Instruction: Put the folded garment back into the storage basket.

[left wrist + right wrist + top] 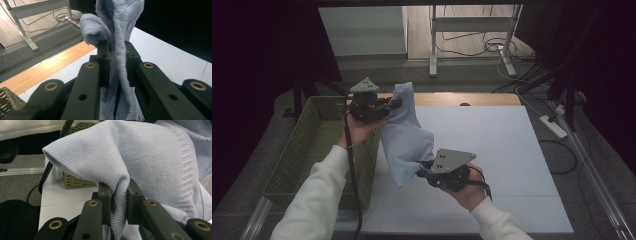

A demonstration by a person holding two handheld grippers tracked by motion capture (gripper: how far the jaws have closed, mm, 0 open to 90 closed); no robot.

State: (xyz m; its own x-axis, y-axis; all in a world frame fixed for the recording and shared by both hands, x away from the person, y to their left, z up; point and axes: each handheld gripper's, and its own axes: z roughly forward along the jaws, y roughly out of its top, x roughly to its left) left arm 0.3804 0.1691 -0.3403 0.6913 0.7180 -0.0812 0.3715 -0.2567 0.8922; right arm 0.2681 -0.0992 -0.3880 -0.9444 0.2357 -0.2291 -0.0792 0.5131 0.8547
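Cloth (404,137), one piece, pale blue ribbed knit, held up off the table between two grippers, centre-left of the high view. Left gripper (393,103): jaws clamped on the cloth's upper part; in the left gripper view the knit (120,62) is bunched and pinched between both jaws, spilling over their tips. Right gripper (424,170): jaws clamped on the lower edge; in the right gripper view a fold (140,162) drapes over the jaw tips and is squeezed between them. Two grey three-cornered plates, one per gripper. Two white sleeves enter from the bottom of the frame. One white table (502,150) beneath, with a wooden strip (472,99) along its far edge. One green woven basket (319,145) at left, just beside the table. One white power strip (553,126) on the floor at right.
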